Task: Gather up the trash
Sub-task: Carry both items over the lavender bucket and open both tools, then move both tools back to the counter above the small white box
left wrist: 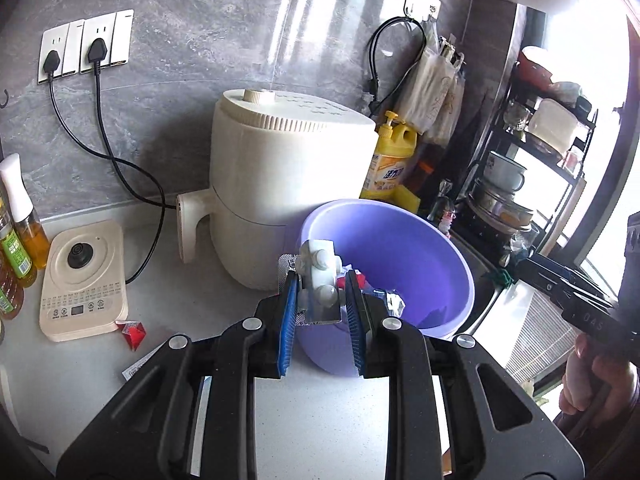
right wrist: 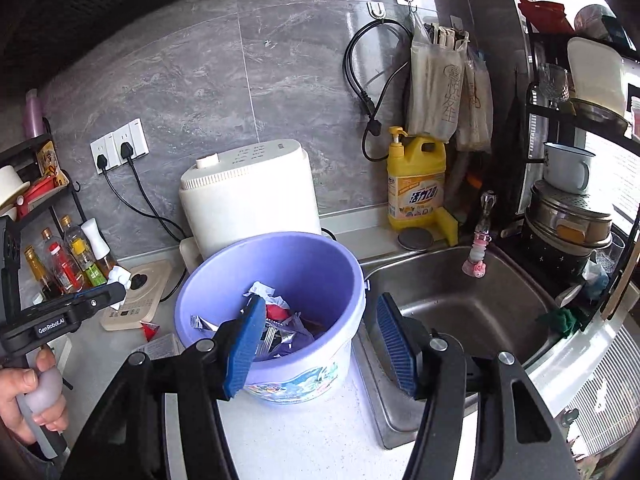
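My left gripper [left wrist: 322, 294] is shut on a silver pill blister pack [left wrist: 318, 280] and holds it over the near rim of the purple bucket [left wrist: 432, 236]. The bucket [right wrist: 224, 276] holds several wrappers and crumpled paper [right wrist: 276, 316]. My right gripper [right wrist: 320, 320] is open and empty, its fingers straddling the bucket's right rim from above, near the sink. A red wrapper [left wrist: 134, 332] lies on the counter left of the bucket, and it also shows in the right wrist view [right wrist: 149, 330]. A printed paper scrap [left wrist: 138, 366] lies beside it.
A white air fryer [left wrist: 280, 168] stands behind the bucket. A kettle base [left wrist: 82, 280] and oil bottles [left wrist: 20, 224] sit at the left. A yellow detergent bottle [right wrist: 416, 184], steel sink [right wrist: 460, 296] and dish rack [right wrist: 572, 208] are at the right.
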